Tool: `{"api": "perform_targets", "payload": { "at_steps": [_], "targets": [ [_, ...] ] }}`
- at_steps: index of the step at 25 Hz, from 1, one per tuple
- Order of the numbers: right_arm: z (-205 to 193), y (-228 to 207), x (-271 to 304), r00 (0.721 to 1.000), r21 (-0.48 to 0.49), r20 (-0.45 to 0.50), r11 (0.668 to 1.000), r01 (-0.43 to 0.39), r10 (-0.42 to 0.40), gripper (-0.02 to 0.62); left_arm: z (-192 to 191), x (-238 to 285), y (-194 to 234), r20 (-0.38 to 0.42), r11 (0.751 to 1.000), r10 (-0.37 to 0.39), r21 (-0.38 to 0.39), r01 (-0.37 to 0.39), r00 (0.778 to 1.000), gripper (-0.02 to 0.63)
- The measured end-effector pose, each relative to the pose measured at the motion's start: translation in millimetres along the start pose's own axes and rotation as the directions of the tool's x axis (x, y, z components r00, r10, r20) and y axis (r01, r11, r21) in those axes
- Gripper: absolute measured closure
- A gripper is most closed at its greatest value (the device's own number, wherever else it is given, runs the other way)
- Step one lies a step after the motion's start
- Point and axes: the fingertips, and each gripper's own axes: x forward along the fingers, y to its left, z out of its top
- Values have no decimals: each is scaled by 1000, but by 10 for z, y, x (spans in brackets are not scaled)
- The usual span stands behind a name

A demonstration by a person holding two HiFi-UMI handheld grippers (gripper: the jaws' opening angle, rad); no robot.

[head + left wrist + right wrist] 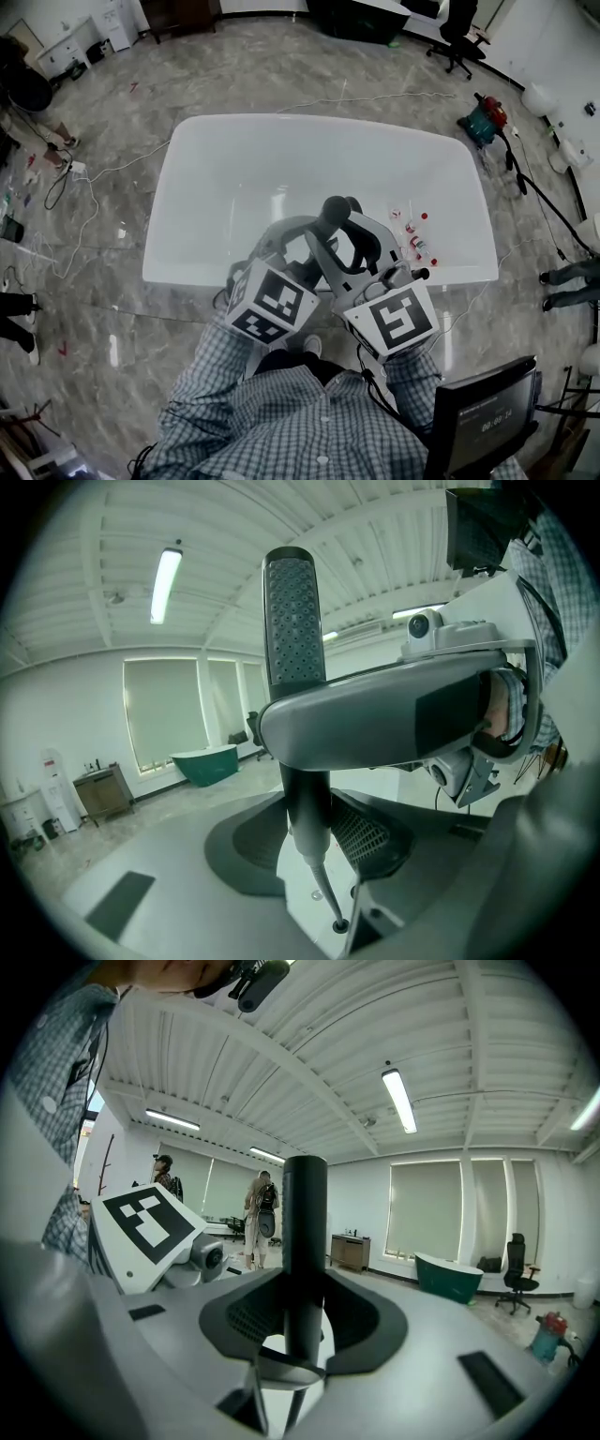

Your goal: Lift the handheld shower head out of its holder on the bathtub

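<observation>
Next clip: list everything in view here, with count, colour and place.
bathtub: one, white, middle of the floor.
shower head: one, dark, upright between both grippers' jaws.
small items: a few, red and white, tub's near right corner.
machine with hose: one, teal and red, floor beyond the tub's right end.
office chair: one, black, far right.
screen: one, dark, near right.
second tub: one, green, by the windows.
person's shirt: one, checked, bottom centre.
left gripper: one, grey, shut on the shower head.
right gripper: one, grey, shut on the shower head.

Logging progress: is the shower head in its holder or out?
Out: the shower head, gripped by the left gripper and right gripper, is held above the bathtub rim, only its thin hose running down into the hole.
</observation>
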Motion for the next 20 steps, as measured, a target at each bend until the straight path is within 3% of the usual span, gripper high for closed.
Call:
{"api": "perform_targets", "payload": {
  "at_steps": [20],
  "targets": [
    [655, -178, -318, 995, 8, 85, 999, -47, 46, 462, 711, -166, -46, 3, 997, 18, 80, -18, 1000, 462]
  ]
}}
